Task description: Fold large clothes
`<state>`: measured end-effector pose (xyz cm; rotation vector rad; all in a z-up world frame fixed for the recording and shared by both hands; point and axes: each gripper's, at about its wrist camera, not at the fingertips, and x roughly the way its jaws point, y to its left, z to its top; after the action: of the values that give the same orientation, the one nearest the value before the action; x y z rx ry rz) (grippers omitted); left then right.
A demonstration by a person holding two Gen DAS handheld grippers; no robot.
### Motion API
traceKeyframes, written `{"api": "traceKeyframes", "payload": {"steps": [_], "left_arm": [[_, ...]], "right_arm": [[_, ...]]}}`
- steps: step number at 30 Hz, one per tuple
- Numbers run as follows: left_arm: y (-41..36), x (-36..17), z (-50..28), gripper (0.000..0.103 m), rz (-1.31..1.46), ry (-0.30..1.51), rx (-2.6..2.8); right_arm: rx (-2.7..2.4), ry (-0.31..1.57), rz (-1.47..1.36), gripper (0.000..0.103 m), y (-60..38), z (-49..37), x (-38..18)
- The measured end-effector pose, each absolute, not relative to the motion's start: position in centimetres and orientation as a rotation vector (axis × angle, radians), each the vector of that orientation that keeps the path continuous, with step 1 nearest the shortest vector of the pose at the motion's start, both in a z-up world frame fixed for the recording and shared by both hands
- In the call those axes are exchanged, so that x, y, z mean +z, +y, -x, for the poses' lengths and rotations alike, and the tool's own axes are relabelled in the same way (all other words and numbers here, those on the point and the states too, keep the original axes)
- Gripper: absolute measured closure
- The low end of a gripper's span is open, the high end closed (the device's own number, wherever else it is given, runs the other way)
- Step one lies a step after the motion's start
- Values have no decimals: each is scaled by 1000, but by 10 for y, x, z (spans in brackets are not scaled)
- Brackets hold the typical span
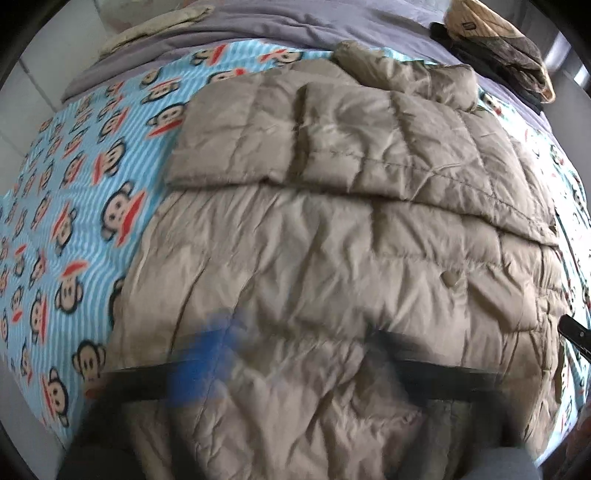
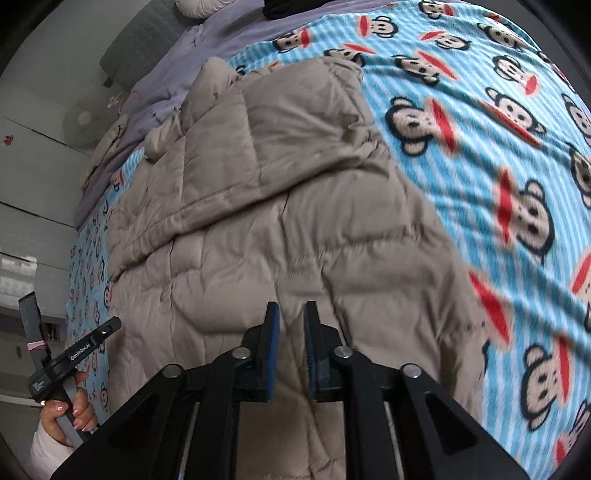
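Note:
A large beige quilted puffer jacket (image 1: 332, 229) lies spread on the bed, its sleeves folded across the upper body. It also fills the middle of the right wrist view (image 2: 277, 221). My left gripper (image 1: 295, 354) hovers over the jacket's lower part; its fingers are heavily motion-blurred, a blue pad (image 1: 207, 365) at the left and a dark finger (image 1: 391, 354) at the right, wide apart. My right gripper (image 2: 291, 332) is above the jacket's hem, its blue-padded fingers (image 2: 271, 332) a small gap apart with nothing between them. The left tool's handle and hand (image 2: 62, 376) show at the lower left.
The jacket lies on a blue striped blanket with monkey faces (image 1: 92, 166), over a purple sheet (image 1: 277, 33). A pile of folded dark and patterned clothes (image 1: 495, 44) sits at the far right corner. A pale cloth (image 1: 155, 26) lies at the far left.

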<state>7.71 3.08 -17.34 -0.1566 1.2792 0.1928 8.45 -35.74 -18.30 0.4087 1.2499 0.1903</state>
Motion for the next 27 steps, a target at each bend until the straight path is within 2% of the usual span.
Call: {"api": "traceKeyframes", "payload": {"steps": [2, 8, 10, 11, 12, 14, 17, 18, 20, 27], "left_arm": [[31, -170, -69, 0, 127, 1246, 193], [35, -179, -55, 0, 118, 1276, 155], [39, -175, -48, 0, 131, 1271, 143], [41, -174, -45, 0, 136, 1272, 137], [43, -171, -42, 0, 139, 1276, 127], [47, -166, -35, 0, 131, 1281, 117], [53, -158, -25, 0, 125, 1284, 97], [55, -156, -22, 0, 124, 1287, 91], [58, -152, -14, 0, 113, 1296, 81], [65, -146, 10, 0, 29, 1316, 49]], "right_arm": [[184, 1248, -402, 68, -353, -79, -183], [175, 1251, -384, 67, -334, -60, -184], [165, 1264, -373, 64, -325, -52, -186], [161, 1264, -370, 55, -323, -50, -185], [154, 1259, -368, 39, -319, -45, -183], [142, 1231, -393, 15, -313, -36, -176], [118, 1202, -435, 15, -309, -24, -169], [113, 1200, -439, 6, -307, -21, -167], [106, 1194, -462, 0, -302, -11, -163], [94, 1253, -548, 0, -283, 26, -156]]}}
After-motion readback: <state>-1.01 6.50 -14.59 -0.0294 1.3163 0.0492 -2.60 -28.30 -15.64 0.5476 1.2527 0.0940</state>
